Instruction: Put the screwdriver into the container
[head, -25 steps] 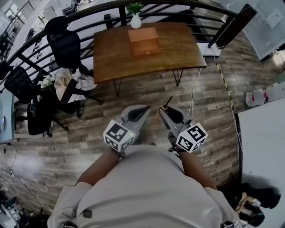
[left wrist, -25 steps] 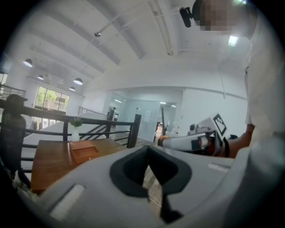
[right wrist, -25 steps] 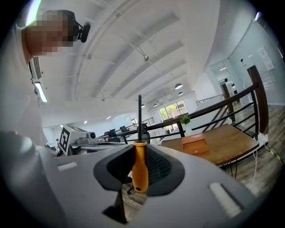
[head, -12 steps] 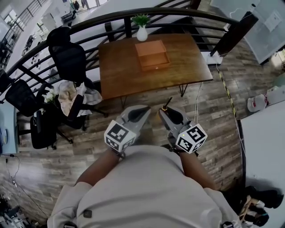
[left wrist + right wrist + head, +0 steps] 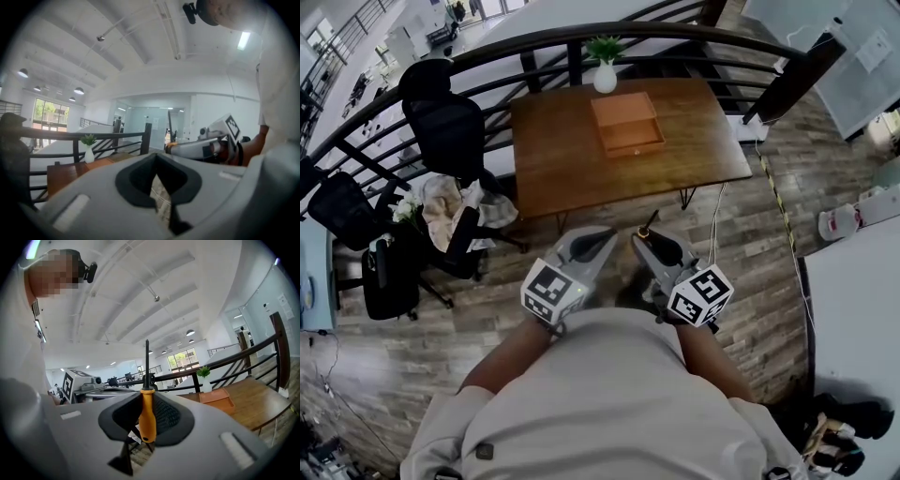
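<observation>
An orange-handled screwdriver (image 5: 147, 416) stands upright between the jaws of my right gripper (image 5: 146, 399), its black shaft (image 5: 146, 362) pointing up. In the head view that right gripper (image 5: 641, 238) is held close to the body over the wood floor, with the screwdriver (image 5: 648, 225) sticking forward from it. My left gripper (image 5: 603, 236) hangs beside it, shut with nothing in it; in its own view the left gripper (image 5: 157, 161) shows its jaws together. The orange wooden container (image 5: 628, 124) sits on the brown table (image 5: 562, 159) ahead, well beyond both grippers.
A white vase with a plant (image 5: 606, 75) stands behind the container at the table's far edge. A dark curved railing (image 5: 487, 56) runs behind the table. Black office chairs (image 5: 441, 112) and one draped with cloth (image 5: 455, 202) stand left. A white table (image 5: 853, 300) is on the right.
The table and container have shifted slightly right and nearer in the head view. Both grippers keep the same pose, the right one still holding the screwdriver.
</observation>
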